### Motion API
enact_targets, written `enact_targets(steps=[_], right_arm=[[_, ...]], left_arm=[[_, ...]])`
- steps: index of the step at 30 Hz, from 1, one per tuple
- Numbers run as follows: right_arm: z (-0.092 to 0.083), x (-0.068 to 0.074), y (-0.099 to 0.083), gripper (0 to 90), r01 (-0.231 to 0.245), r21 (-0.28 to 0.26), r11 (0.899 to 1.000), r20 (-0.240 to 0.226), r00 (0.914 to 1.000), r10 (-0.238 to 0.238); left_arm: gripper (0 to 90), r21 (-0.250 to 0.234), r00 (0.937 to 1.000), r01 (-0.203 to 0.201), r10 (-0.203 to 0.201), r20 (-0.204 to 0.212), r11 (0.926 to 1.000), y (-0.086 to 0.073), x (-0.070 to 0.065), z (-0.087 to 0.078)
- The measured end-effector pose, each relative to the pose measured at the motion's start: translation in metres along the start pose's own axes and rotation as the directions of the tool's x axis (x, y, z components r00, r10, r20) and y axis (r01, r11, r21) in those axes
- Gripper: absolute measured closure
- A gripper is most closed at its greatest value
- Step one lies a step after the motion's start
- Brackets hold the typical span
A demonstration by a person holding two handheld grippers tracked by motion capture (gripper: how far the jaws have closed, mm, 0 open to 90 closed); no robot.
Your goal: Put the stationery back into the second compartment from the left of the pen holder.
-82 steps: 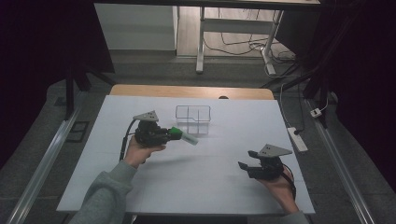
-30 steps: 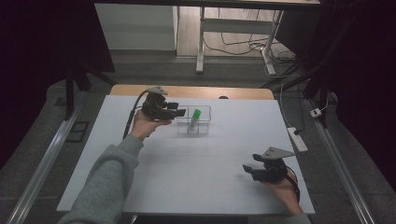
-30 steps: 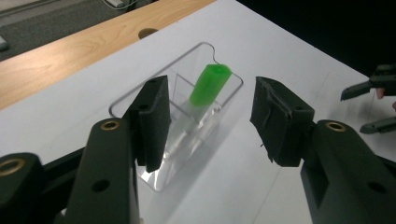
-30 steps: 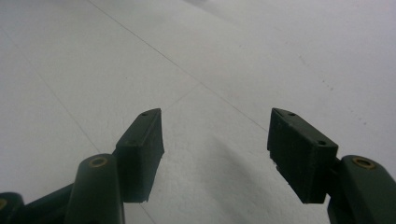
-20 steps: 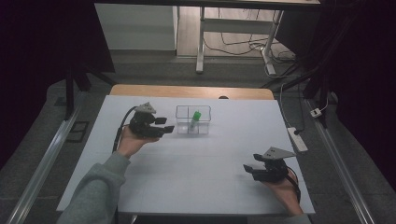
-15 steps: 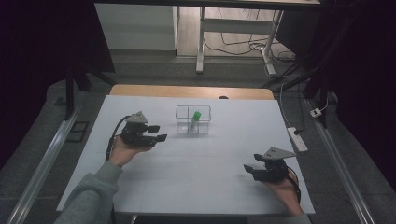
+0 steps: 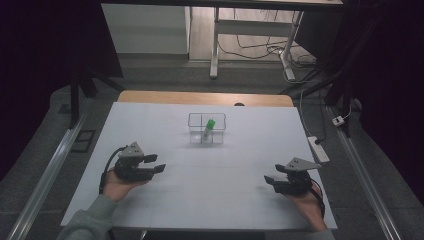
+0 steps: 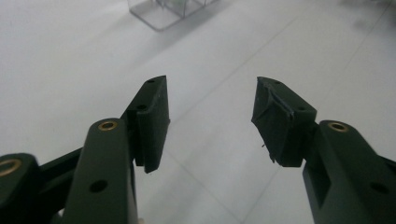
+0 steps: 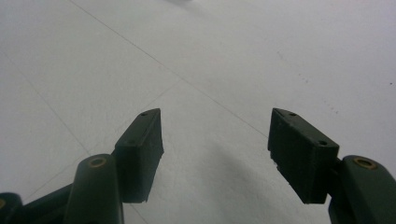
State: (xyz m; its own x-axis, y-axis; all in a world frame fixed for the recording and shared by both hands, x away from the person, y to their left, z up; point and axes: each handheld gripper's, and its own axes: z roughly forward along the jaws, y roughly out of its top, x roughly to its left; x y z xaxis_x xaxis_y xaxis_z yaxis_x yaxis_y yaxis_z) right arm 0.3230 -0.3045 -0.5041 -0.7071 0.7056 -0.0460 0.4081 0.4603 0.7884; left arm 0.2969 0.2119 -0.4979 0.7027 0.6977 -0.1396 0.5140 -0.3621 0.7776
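A clear plastic box point(image 7: 206, 129) stands at the middle back of the white table, and a green-capped tube point(image 7: 208, 128) leans inside it. My left gripper point(image 7: 160, 168) rests low at the front left, well apart from the box, its jaws open with nothing between them. In the left gripper view the same gripper point(image 8: 210, 121) points across bare table toward the box point(image 8: 166, 11) at the top edge. My right gripper point(image 7: 268, 181) sits at the front right, open and empty; in the right gripper view the right gripper point(image 9: 215, 149) looks onto plain white table.
The white table point(image 7: 200, 170) has a wooden strip point(image 7: 205, 98) along its far edge. Metal rails point(image 7: 45, 175) run along both sides. A power strip point(image 7: 319, 149) lies off the right edge, and a desk frame point(image 7: 250, 40) with cables stands beyond.
My left gripper let go of the green-capped tube in the clear box, then drew back left and down toward the front left of the table. The right gripper has stayed in place.
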Motion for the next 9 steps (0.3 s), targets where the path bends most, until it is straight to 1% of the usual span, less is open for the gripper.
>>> enact_targets(steps=[4,9], right_arm=[[0.0003,0.0005,0.0007,34.7,0.004,0.0,1.0,-0.004,1.0,-0.004],[-0.0005,0.0008,0.0018,34.5,0.013,0.001,1.0,-0.001,0.9999,-0.013]], left_arm=[[44.0,0.005,0.9999,0.008,-0.008,-0.007,1.0,-0.0095,-0.0001,-0.0015],[42.8,0.006,0.9998,0.008,-0.007,-0.019,1.0,-0.0121,0.0016,-0.002]])
